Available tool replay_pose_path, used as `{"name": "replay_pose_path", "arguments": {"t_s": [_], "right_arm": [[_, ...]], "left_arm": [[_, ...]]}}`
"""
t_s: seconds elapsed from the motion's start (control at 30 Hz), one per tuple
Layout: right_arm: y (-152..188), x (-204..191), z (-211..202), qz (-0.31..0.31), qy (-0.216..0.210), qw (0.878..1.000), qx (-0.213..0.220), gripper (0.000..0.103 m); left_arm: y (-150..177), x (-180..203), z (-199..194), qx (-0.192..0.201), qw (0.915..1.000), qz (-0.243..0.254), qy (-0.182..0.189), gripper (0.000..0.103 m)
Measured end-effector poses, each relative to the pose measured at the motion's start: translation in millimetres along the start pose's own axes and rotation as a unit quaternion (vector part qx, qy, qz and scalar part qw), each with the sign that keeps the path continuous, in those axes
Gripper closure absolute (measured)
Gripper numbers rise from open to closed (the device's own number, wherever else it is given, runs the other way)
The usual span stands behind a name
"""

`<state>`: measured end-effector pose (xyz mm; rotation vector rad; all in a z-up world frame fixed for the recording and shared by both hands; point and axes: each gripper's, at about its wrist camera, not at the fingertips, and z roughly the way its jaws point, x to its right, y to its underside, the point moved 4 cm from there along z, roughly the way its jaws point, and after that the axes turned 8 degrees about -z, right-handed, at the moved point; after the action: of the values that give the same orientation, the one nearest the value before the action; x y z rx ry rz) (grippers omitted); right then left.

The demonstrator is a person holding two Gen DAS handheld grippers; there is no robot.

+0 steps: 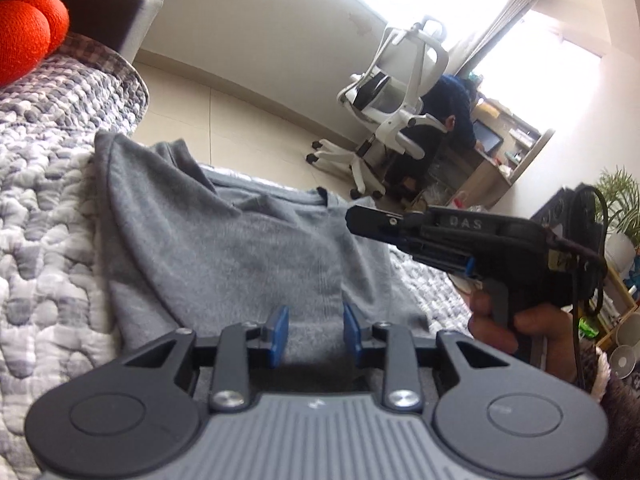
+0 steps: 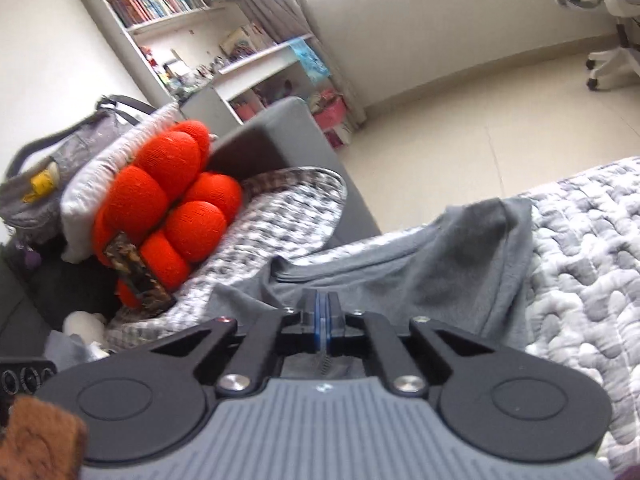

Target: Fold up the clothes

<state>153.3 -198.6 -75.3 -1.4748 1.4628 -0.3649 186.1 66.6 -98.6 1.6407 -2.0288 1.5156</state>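
Left gripper (image 1: 316,332) stood partly open over the grey T-shirt (image 1: 240,248); right gripper (image 2: 327,318) was shut, apparently empty. Folding was barely begun; a hem grab looked next.

A home: quilted bed (image 1: 40,200), bookshelf (image 2: 168,4), office chair (image 1: 396,92).

shirt (image 1: 224,248) on quilt (image 1: 44,216), cushion (image 2: 168,208) behind, office chair (image 1: 396,92) beyond

My bed (image 1: 44,216) wears a grey-and-white quilted cover. A grey shirt (image 1: 240,248) lies crumpled straight on it, near me. At the far left an orange knotted cushion (image 2: 168,200) rests on the quilt's edge.
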Motion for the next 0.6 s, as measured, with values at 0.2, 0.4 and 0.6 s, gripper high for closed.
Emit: {"name": "replay_pose_path", "arguments": {"t_s": [0.2, 0.4, 0.6], "right_arm": [[10.1, 15.6, 3.2, 0.036, 0.003, 0.999, -0.005, 0.088], [14.5, 13.0, 1.0, 0.041, -0.017, 0.999, -0.013, 0.059], [18.0, -10.4, 7.3, -0.026, -0.002, 0.999, -0.020, 0.097]], "left_arm": [[-0.5, 1.1, -7.0, 0.008, 0.9999, 0.007, 0.003, 0.073], [-6.0, -4.3, -15.5, 0.027, 0.9996, -0.002, 0.000, 0.073], [-10.4, -6.2, -22.3, 0.049, 0.9987, -0.002, -0.013, 0.073]]}}
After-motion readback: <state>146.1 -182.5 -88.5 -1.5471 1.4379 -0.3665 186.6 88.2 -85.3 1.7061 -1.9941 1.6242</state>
